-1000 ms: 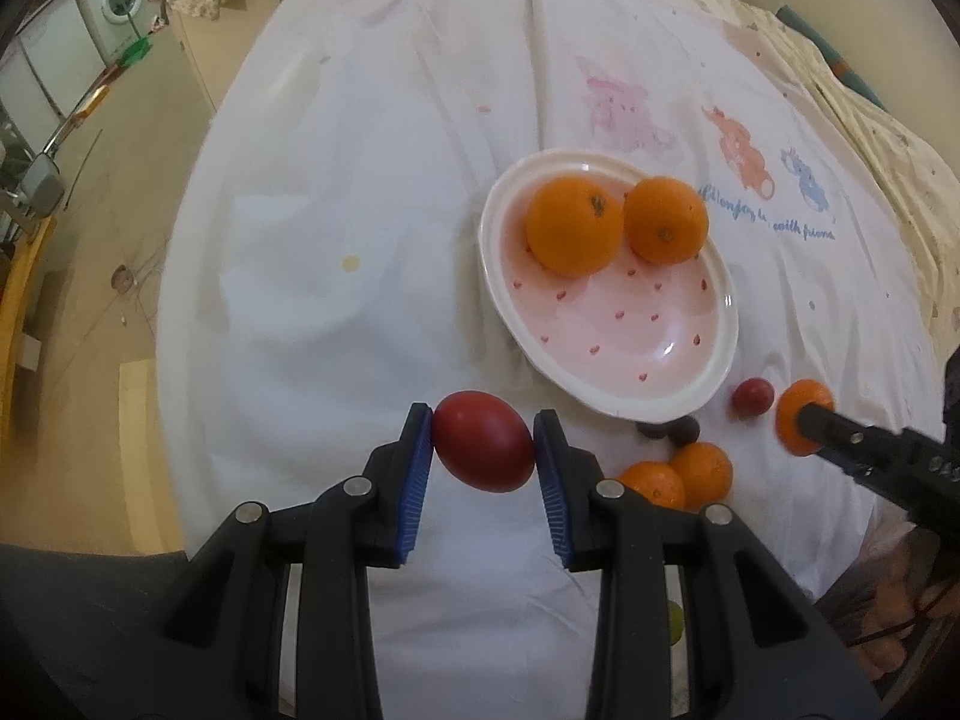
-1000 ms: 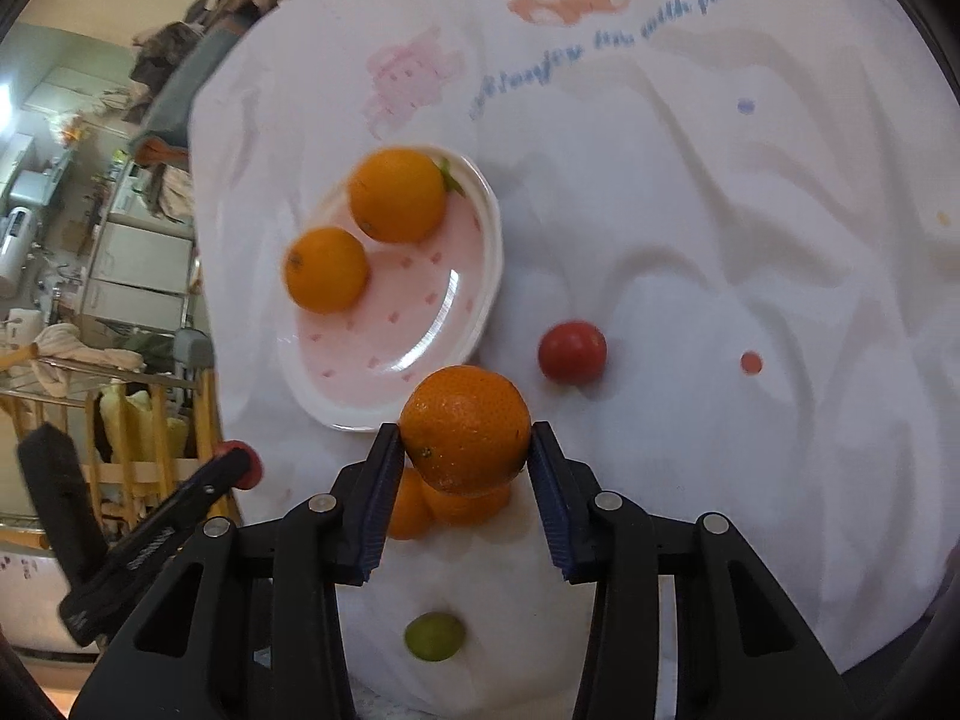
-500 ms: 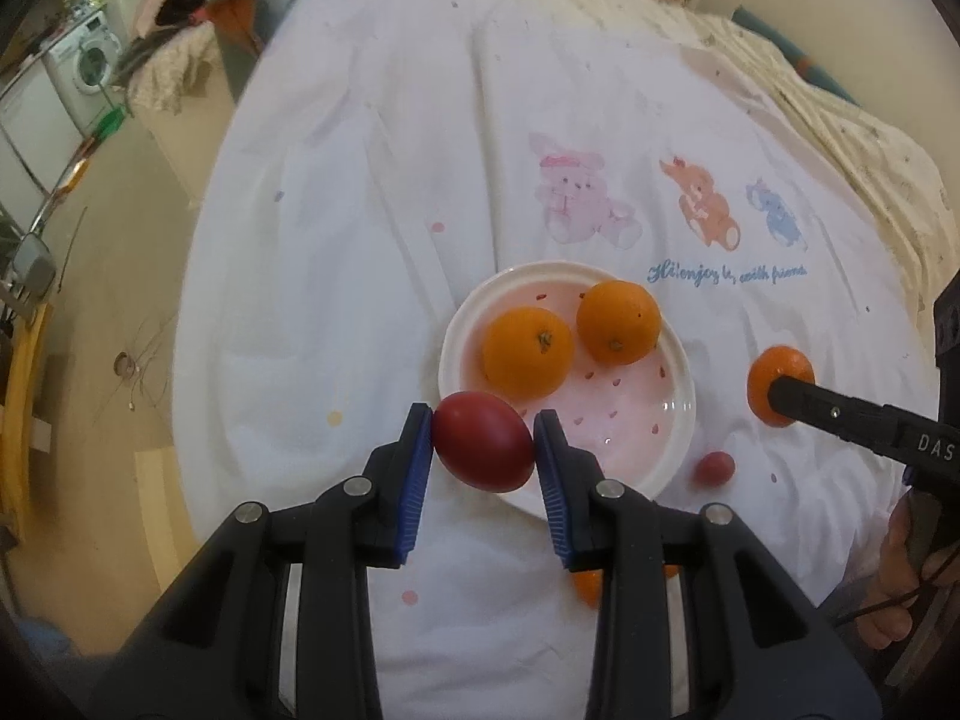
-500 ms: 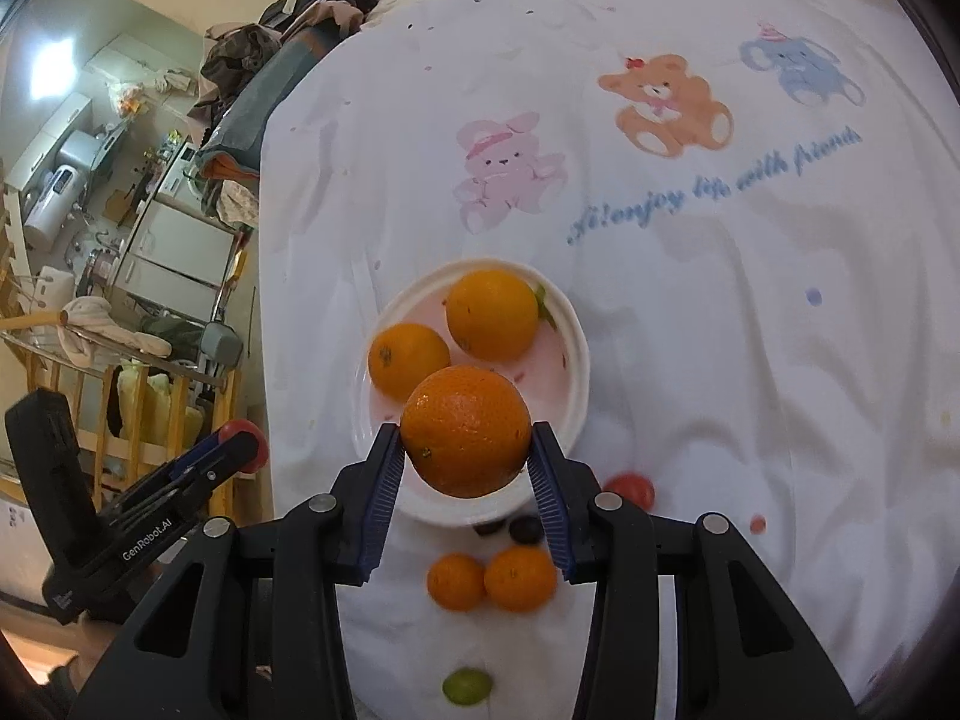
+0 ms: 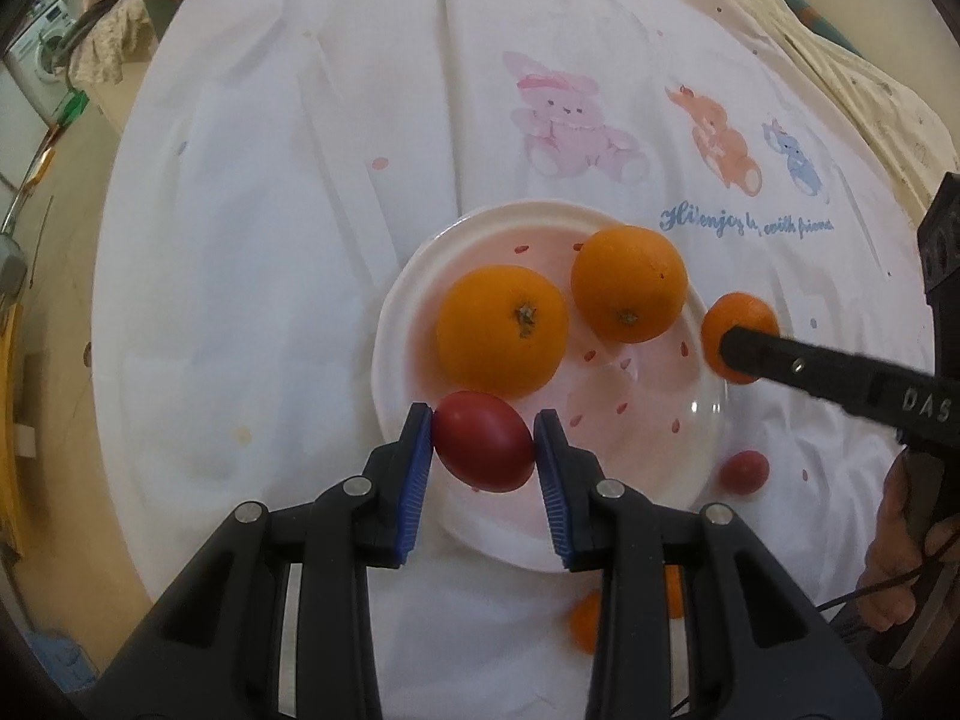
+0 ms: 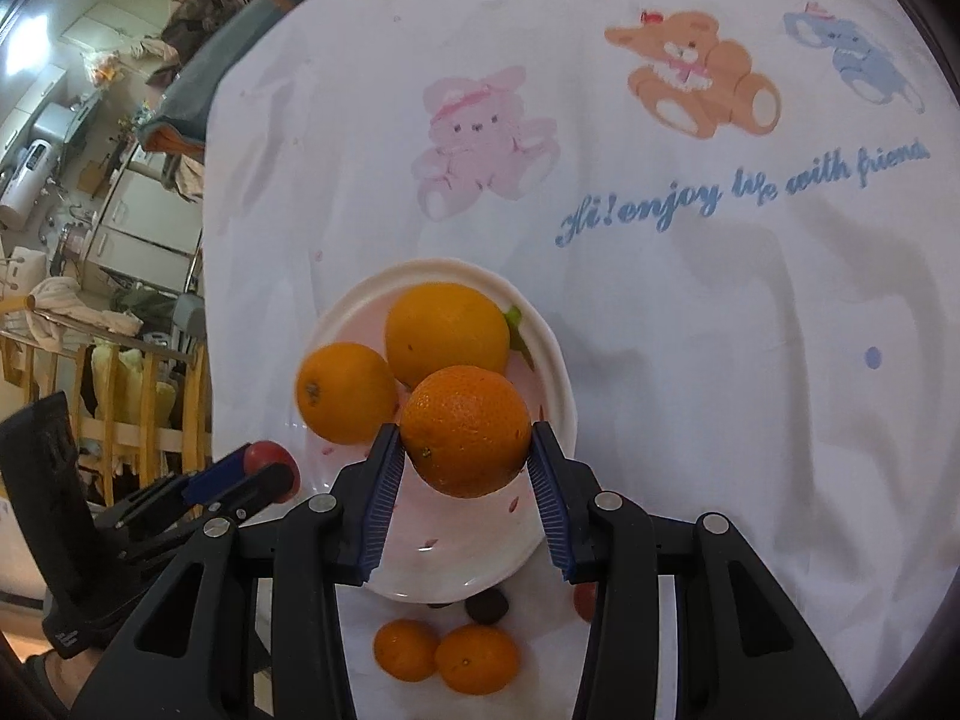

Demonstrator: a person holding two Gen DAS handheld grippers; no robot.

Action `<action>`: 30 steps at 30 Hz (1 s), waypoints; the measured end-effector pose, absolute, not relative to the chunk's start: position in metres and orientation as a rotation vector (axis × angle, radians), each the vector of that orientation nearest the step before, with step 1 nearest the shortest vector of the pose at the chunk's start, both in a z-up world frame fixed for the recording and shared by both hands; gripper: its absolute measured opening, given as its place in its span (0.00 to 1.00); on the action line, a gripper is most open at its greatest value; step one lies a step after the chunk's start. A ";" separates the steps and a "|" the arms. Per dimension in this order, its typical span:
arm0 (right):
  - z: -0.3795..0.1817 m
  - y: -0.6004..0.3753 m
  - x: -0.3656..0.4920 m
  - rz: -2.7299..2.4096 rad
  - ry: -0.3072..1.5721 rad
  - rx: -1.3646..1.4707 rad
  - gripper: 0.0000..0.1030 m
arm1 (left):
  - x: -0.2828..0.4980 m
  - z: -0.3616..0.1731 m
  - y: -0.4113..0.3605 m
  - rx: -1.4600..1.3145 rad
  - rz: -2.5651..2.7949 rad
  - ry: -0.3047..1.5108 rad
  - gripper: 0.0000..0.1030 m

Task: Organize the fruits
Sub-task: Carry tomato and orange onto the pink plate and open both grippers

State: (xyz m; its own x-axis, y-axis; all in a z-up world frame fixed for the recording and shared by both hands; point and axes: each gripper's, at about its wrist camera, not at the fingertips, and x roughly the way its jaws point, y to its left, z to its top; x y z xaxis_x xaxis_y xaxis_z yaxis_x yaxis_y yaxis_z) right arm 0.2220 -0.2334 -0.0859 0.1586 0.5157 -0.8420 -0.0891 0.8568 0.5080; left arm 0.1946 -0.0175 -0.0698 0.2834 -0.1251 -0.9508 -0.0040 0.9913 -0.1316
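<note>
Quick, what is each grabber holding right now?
Left gripper: shut on the red fruit.
Right gripper: shut on the orange.

Left claw (image 5: pixel 483 447): black arms, blue ribbed pads, silver screws.

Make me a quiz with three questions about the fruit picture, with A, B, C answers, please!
1. Where do the two loose small oranges lie?
A. on the plate
B. on the cloth beside the plate's near rim
C. on the pink bunny print

2. How many oranges rest on the plate?
A. two
B. four
C. none

3. What does the left gripper hold?
A. nothing
B. a green fruit
C. a red fruit

Answers:
1 B, they sit on the white cloth just off the plate's edge.
2 A, two oranges lie there; a third is held above by the right gripper.
3 C, its blue pads press both sides of the red fruit.
</note>
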 end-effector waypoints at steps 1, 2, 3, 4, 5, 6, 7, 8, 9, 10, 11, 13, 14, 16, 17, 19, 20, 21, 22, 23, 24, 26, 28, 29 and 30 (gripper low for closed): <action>-0.090 -0.231 0.222 0.452 1.359 0.373 0.43 | 0.197 -0.071 -0.018 -0.116 -0.084 1.287 0.29; -0.092 -0.230 0.223 0.454 1.367 0.369 0.43 | 0.198 -0.073 -0.017 -0.118 -0.088 1.294 0.29; -0.095 -0.229 0.223 0.455 1.374 0.365 0.43 | 0.200 -0.076 -0.018 -0.122 -0.092 1.304 0.29; -0.098 -0.227 0.224 0.458 1.381 0.359 0.43 | 0.202 -0.078 -0.017 -0.131 -0.093 1.313 0.29; -0.100 -0.226 0.225 0.458 1.386 0.355 0.43 | 0.202 -0.080 -0.016 -0.141 -0.092 1.319 0.29; -0.101 -0.226 0.225 0.456 1.388 0.351 0.43 | 0.203 -0.082 -0.016 -0.146 -0.091 1.326 0.29; -0.103 -0.225 0.225 0.454 1.390 0.346 0.43 | 0.203 -0.084 -0.016 -0.147 -0.091 1.334 0.29; -0.104 -0.225 0.226 0.452 1.392 0.339 0.43 | 0.203 -0.086 -0.017 -0.145 -0.090 1.338 0.29; -0.106 -0.225 0.226 0.452 1.393 0.335 0.43 | 0.203 -0.088 -0.018 -0.143 -0.089 1.338 0.29; -0.107 -0.225 0.226 0.451 1.393 0.336 0.43 | 0.203 -0.089 -0.019 -0.137 -0.091 1.339 0.30; -0.108 -0.226 0.226 0.451 1.392 0.345 0.43 | 0.203 -0.091 -0.020 -0.130 -0.091 1.340 0.30; -0.109 -0.227 0.225 0.451 1.394 0.356 0.43 | 0.203 -0.094 -0.021 -0.120 -0.086 1.345 0.30; -0.110 -0.228 0.225 0.450 1.395 0.357 0.44 | 0.204 -0.095 -0.020 -0.120 -0.083 1.349 0.30; -0.111 -0.229 0.224 0.451 1.402 0.359 0.45 | 0.205 -0.098 -0.018 -0.138 -0.080 1.362 0.30; -0.111 -0.228 0.224 0.451 1.407 0.358 0.45 | 0.205 -0.099 -0.016 -0.152 -0.081 1.366 0.30; -0.112 -0.228 0.225 0.451 1.409 0.353 0.46 | 0.206 -0.099 -0.016 -0.175 -0.089 1.376 0.30; -0.112 -0.227 0.225 0.450 1.408 0.350 0.46 | 0.207 -0.099 -0.017 -0.179 -0.095 1.376 0.30; -0.112 -0.226 0.225 0.451 1.411 0.348 0.46 | 0.207 -0.098 -0.019 -0.177 -0.101 1.375 0.30; -0.113 -0.225 0.227 0.454 1.413 0.348 0.46 | 0.207 -0.097 -0.021 -0.167 -0.102 1.374 0.30; -0.113 -0.225 0.227 0.454 1.414 0.350 0.46 | 0.207 -0.098 -0.022 -0.160 -0.103 1.375 0.30; -0.113 -0.224 0.228 0.454 1.416 0.353 0.46 | 0.207 -0.098 -0.023 -0.157 -0.105 1.379 0.31; -0.113 -0.225 0.229 0.455 1.416 0.367 0.49 | 0.207 -0.096 -0.024 -0.165 -0.114 1.373 0.35; -0.110 -0.228 0.230 0.460 1.409 0.390 0.53 | 0.207 -0.093 -0.026 -0.161 -0.119 1.357 0.42; -0.109 -0.228 0.229 0.461 1.403 0.397 0.55 | 0.208 -0.092 -0.027 -0.160 -0.121 1.352 0.44; -0.107 -0.229 0.230 0.460 1.397 0.399 0.55 | 0.207 -0.090 -0.027 -0.159 -0.123 1.346 0.48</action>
